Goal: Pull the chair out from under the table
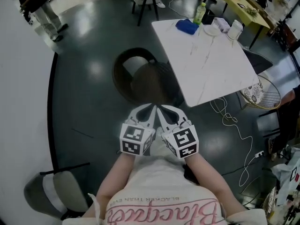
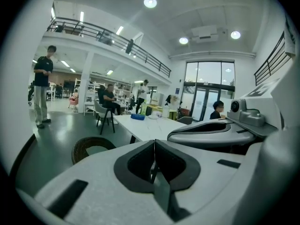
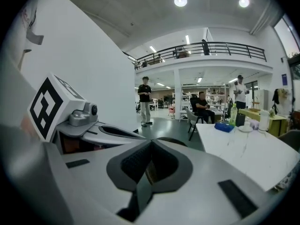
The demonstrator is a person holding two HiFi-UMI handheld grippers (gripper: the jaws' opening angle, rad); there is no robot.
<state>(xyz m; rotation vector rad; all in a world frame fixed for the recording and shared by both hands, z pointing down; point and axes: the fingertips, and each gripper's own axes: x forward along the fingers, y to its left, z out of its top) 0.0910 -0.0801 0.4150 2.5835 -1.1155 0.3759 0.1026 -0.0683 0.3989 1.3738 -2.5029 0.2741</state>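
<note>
A round dark wicker chair (image 1: pixel 140 78) with a pale seat stands on the floor beside the near left corner of the white marble table (image 1: pixel 206 55). My left gripper (image 1: pixel 151 108) and right gripper (image 1: pixel 161 108) lie side by side close to my body, with their tips at the chair's near rim. Both are shut, and I see nothing clamped between the jaws. From the left gripper (image 2: pixel 154 143) the chair (image 2: pixel 89 146) shows off to the left and the table (image 2: pixel 150 125) ahead. Over the right gripper (image 3: pixel 151 143) the chair's rim (image 3: pixel 171 139) shows just above the jaws.
A grey chair (image 1: pixel 56 191) stands at my near left by the white wall. A white cable (image 1: pixel 239 135) trails on the floor right of the table, near a wire chair (image 1: pixel 262 90). A blue pouch (image 1: pixel 187 26) and a green bottle (image 1: pixel 199 13) sit on the table's far end.
</note>
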